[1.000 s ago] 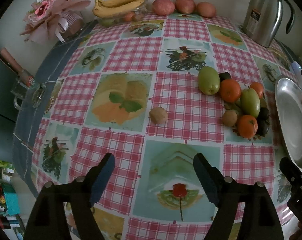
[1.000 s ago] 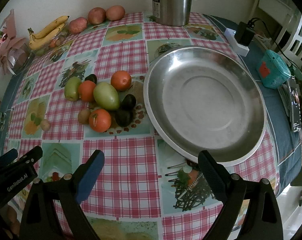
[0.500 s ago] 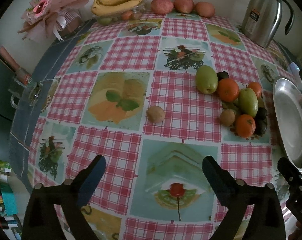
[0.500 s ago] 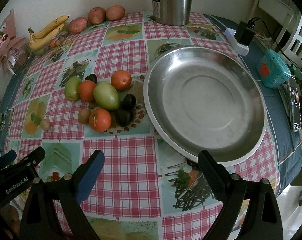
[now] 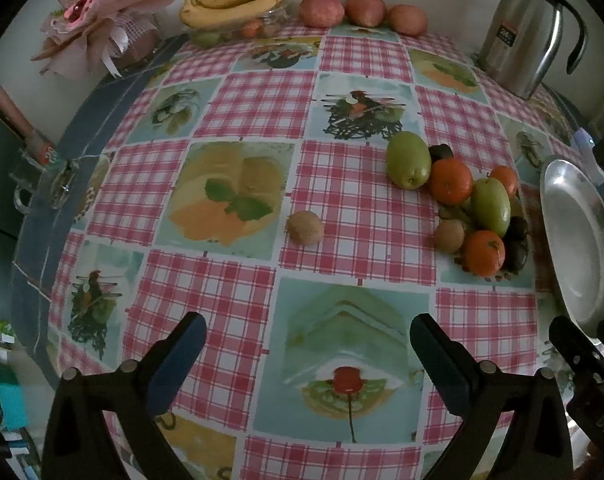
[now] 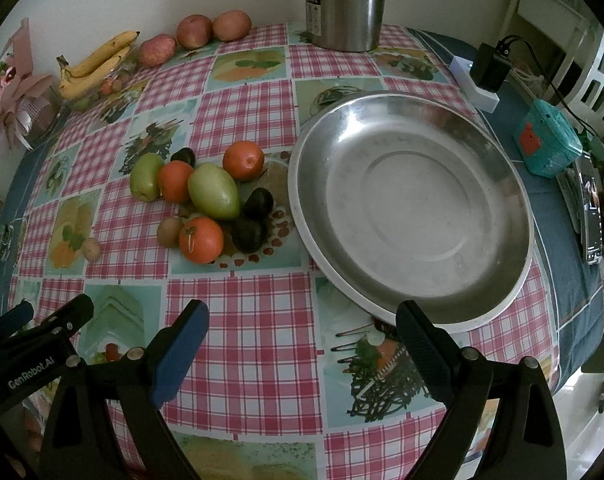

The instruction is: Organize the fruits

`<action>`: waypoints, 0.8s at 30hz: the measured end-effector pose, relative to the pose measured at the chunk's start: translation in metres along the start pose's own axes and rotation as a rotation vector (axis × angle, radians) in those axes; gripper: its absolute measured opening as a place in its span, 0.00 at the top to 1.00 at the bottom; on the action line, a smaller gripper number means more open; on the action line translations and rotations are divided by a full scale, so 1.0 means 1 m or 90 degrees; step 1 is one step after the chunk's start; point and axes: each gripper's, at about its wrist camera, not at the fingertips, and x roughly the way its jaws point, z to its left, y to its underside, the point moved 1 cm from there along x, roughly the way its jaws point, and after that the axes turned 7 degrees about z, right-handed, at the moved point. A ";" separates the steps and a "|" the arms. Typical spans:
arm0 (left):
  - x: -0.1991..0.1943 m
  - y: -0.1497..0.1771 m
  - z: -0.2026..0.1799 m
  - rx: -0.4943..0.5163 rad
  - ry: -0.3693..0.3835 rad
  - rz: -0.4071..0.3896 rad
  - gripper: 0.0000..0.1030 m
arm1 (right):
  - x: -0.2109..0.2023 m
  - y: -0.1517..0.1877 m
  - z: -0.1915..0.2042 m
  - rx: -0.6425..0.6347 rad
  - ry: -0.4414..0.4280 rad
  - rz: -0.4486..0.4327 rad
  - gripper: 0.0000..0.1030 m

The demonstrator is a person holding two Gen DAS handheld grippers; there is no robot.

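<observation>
Fruit pile (image 6: 205, 200) beside steel plate (image 6: 410, 208); lone kiwi (image 5: 305, 227), perhaps, apart. Left gripper (image 5: 308, 344) just spread wide, empty; right gripper (image 6: 302, 334) likewise released.

Mixed fruit pile (image 6: 205, 200) lies beside empty steel plate (image 6: 410, 208); one kiwi (image 5: 305, 227) apart.

In the right wrist view, the fruit pile (image 6: 209, 200) lies on the table (image 6: 241, 340) at centre left, just left of the plate (image 6: 412, 212). One kiwi (image 6: 90, 249) sits apart, lower left of the pile. Bananas (image 6: 95, 64) lie upper left, the jug (image 6: 346, 4) top centre.
</observation>
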 end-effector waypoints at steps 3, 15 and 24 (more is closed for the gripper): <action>0.001 0.000 0.001 -0.003 0.001 0.001 0.00 | 0.000 0.000 0.000 0.001 0.000 0.000 0.08; -0.002 -0.001 -0.001 0.005 0.005 -0.007 0.00 | 0.001 0.000 0.002 -0.003 0.000 0.000 0.08; -0.024 -0.004 0.002 -0.010 0.031 -0.061 0.00 | -0.010 0.000 0.003 -0.004 -0.033 -0.038 0.08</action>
